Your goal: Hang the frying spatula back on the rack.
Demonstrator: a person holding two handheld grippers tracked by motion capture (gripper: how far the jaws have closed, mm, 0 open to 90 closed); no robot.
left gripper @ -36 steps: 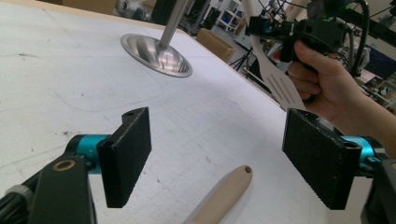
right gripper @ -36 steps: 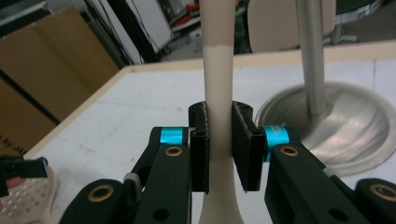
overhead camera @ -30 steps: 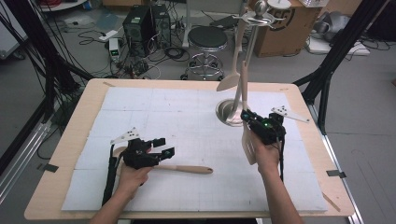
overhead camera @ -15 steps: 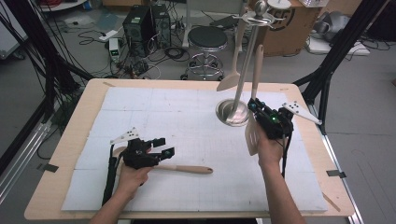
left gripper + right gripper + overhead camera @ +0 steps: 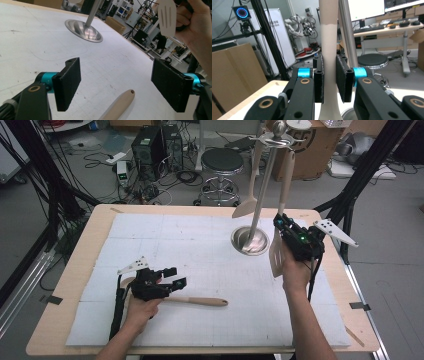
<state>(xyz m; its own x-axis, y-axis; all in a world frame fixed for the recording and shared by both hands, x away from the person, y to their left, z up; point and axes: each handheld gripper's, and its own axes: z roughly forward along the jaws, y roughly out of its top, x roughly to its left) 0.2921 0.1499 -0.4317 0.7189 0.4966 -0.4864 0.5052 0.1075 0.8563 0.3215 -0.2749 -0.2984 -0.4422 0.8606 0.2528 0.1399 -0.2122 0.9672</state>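
Observation:
My right gripper (image 5: 280, 223) is shut on the pale wooden slotted spatula (image 5: 276, 254) and holds it upright, blade down, well above the table beside the metal utensil stand (image 5: 264, 190). In the right gripper view the pads (image 5: 319, 78) clamp the spatula's handle (image 5: 328, 37), with the stand's pole (image 5: 348, 32) just behind. My left gripper (image 5: 175, 276) rests open on the mat at the front left, its jaws either side of a wooden utensil's handle (image 5: 200, 301). In the left gripper view that handle's tip (image 5: 120, 103) lies between the wide-apart pads (image 5: 67, 82).
A second wooden spatula (image 5: 248, 205) hangs from the stand's top arm, over the round steel base (image 5: 248, 241). A white mat (image 5: 210, 265) covers most of the wooden table (image 5: 75, 270). Past the far edge stand a stool (image 5: 223, 162) and cabled equipment on the floor.
My right gripper has risen with the slotted spatula, carrying it higher alongside the stand's pole. The left gripper and the wooden utensil have stayed put.

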